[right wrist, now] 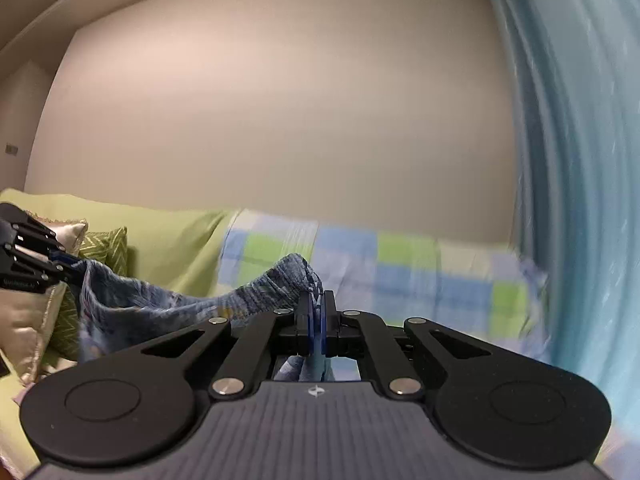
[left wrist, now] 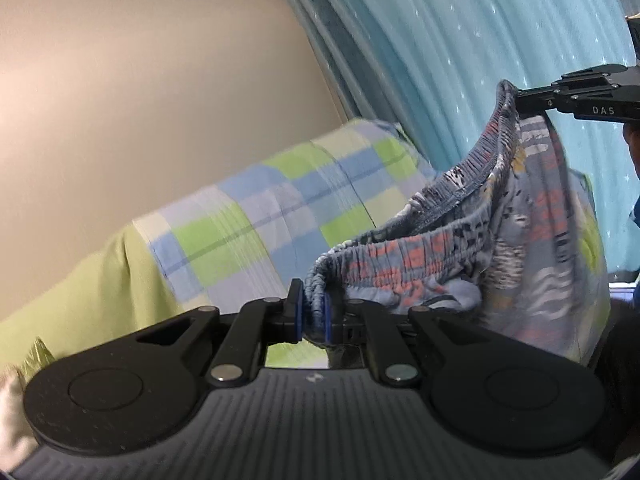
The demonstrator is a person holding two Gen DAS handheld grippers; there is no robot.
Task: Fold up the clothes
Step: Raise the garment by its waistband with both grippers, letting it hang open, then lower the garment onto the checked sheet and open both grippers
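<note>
Left wrist view: the left claw (left wrist: 311,318) is clenched on the shorts' (left wrist: 500,216) elastic waistband; the right claw (left wrist: 520,98) grips the far end, shorts hanging above the bed (left wrist: 248,208).

Right wrist view: the right claw (right wrist: 317,322) pinches the shorts (right wrist: 160,300), stretched to the left claw (right wrist: 70,266).

You're in a home bedroom. Landmark: the checked blanket (left wrist: 280,200), blue/green/white squares, rolled on a bed w/ a lime-green sheet (right wrist: 168,240). Behind it, a plain beige wall (right wrist: 280,120). To its right, a floor-length teal curtain (left wrist: 500,40) w/ small white star specks. To its left in the right wrist view, two cushions (right wrist: 100,248), one green chevron, one satin cream.
</note>
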